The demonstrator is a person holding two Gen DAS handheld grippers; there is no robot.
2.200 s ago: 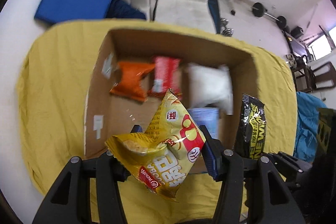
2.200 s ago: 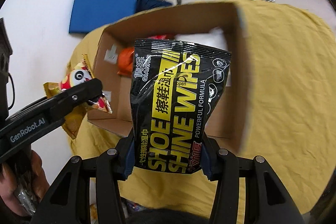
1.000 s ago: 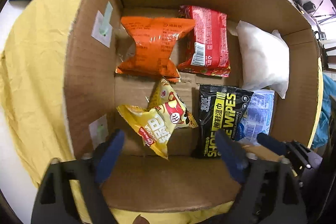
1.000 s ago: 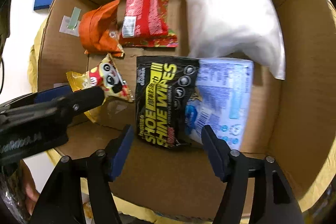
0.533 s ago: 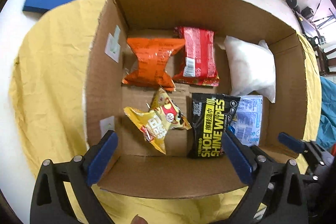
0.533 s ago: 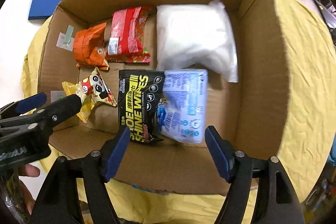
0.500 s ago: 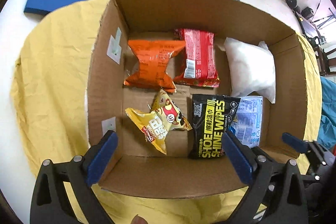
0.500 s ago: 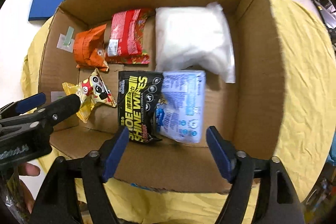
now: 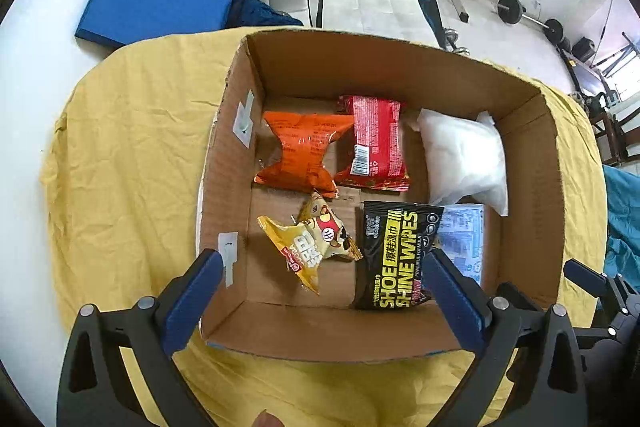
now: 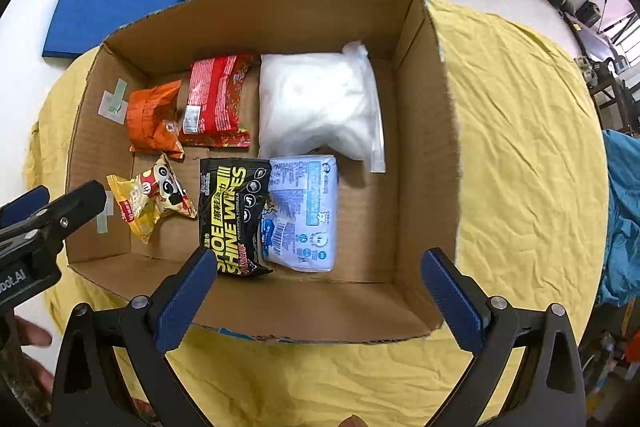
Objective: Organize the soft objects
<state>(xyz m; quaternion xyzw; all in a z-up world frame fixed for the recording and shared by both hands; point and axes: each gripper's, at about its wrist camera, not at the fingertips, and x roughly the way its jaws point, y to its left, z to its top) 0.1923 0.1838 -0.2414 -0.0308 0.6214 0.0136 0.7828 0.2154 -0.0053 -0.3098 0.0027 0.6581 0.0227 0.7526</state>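
both grippers, left gripper and right gripper, spread wide and empty above the near wall of the cardboard box. inside, shoe wipes pack and yellow snack bag laid flat beside each other near that wall, judged deposited side by side to save room.

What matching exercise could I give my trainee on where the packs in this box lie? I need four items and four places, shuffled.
Items:
1. orange pack
2. white bag
3. yellow snack pack
4. shoe wipes pack

Places in the cardboard box:
A. overlapping the pale blue pack
B. far left corner
C. near row, leftmost
D. far right

Pairs: 1-B, 2-D, 3-C, 4-A
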